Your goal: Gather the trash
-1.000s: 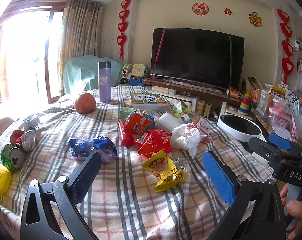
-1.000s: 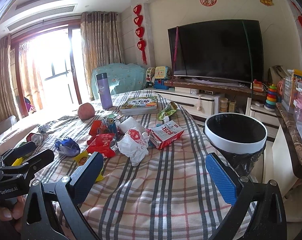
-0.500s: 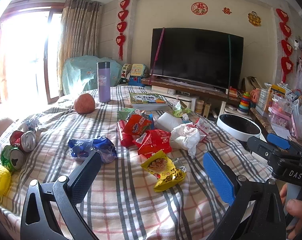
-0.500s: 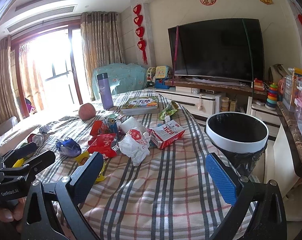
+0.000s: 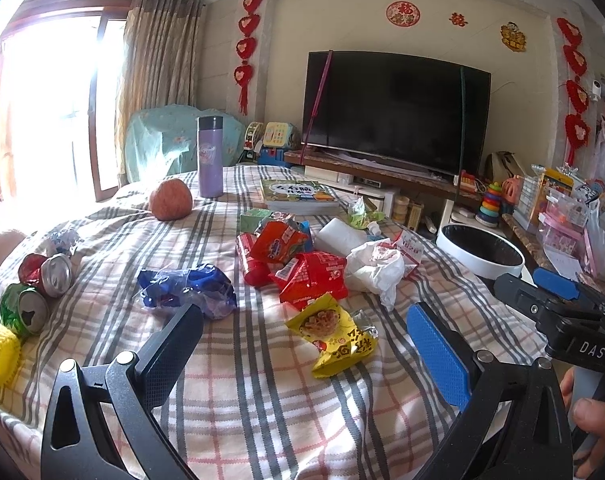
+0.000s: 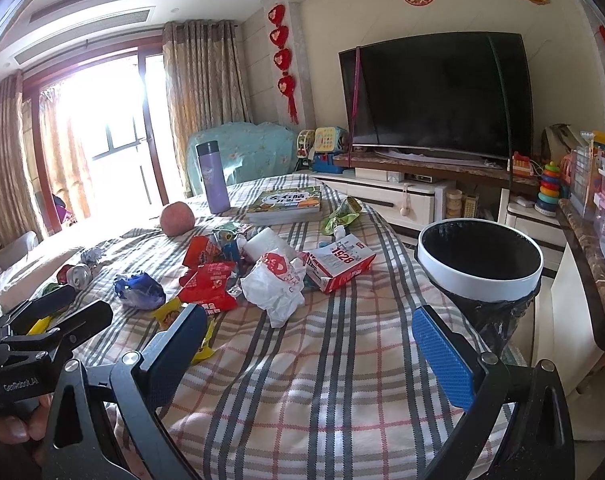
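1. The left claw (image 5: 302,338) hangs low over the near edge of the table (image 5: 262,408), level and pointing across it, its two fingers spread wide and gripping nothing.
2. Between those fingers, lying on the checked cloth, is the yellow snack packet (image 5: 334,334); the crumpled blue wrapper (image 5: 186,288) lies just past the tip of the dark finger.
3. The right claw (image 6: 308,344) is held over the table's right side, likewise level, released and empty.
4. A hand (image 5: 594,416) grips the right claw's handle at the right edge of the left view; a thumb (image 6: 12,430) on the left claw's handle shows at the lower left of the right view.
5. The trash sits mid-table: red packets (image 5: 310,276), a white plastic bag (image 6: 276,284), a red-and-white carton (image 6: 338,266), and crushed cans (image 5: 42,280) near the left edge.
6. The bin (image 6: 478,280), white-rimmed with a black liner, stands just beside the table's right edge, ahead of the right claw's blue finger.
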`<action>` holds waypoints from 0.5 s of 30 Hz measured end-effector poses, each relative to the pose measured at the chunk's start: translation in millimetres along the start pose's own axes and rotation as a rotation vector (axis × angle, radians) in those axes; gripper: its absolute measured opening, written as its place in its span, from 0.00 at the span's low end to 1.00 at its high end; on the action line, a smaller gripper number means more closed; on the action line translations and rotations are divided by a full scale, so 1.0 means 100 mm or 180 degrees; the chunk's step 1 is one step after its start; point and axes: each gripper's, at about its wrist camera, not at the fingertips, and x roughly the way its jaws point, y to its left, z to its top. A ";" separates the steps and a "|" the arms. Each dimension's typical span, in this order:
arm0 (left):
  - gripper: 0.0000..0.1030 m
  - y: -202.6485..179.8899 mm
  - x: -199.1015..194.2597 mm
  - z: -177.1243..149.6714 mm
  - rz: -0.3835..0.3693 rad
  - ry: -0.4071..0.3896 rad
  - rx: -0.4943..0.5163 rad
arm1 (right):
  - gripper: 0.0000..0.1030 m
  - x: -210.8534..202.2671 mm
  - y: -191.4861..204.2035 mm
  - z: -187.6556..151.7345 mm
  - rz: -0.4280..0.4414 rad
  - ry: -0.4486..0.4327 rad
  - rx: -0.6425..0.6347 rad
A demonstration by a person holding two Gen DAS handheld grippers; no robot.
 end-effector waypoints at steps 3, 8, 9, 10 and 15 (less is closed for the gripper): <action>0.99 0.01 0.03 0.00 -0.0020 0.0060 -0.0016 | 1.00 0.04 -0.01 0.00 0.0059 0.0050 0.0033; 0.99 0.01 0.12 -0.01 -0.0033 0.0173 -0.0018 | 1.00 0.17 -0.05 -0.02 0.0134 0.0214 0.0109; 0.99 0.01 0.14 -0.01 -0.0042 0.0196 -0.0023 | 1.00 0.21 -0.07 -0.02 0.0155 0.0258 0.0127; 0.99 0.02 0.17 -0.01 -0.0049 0.0224 -0.0026 | 1.00 0.24 -0.08 -0.03 0.0167 0.0288 0.0145; 0.99 0.04 0.33 0.00 -0.0083 0.0399 -0.0060 | 0.99 0.40 -0.14 -0.04 0.0215 0.0415 0.0221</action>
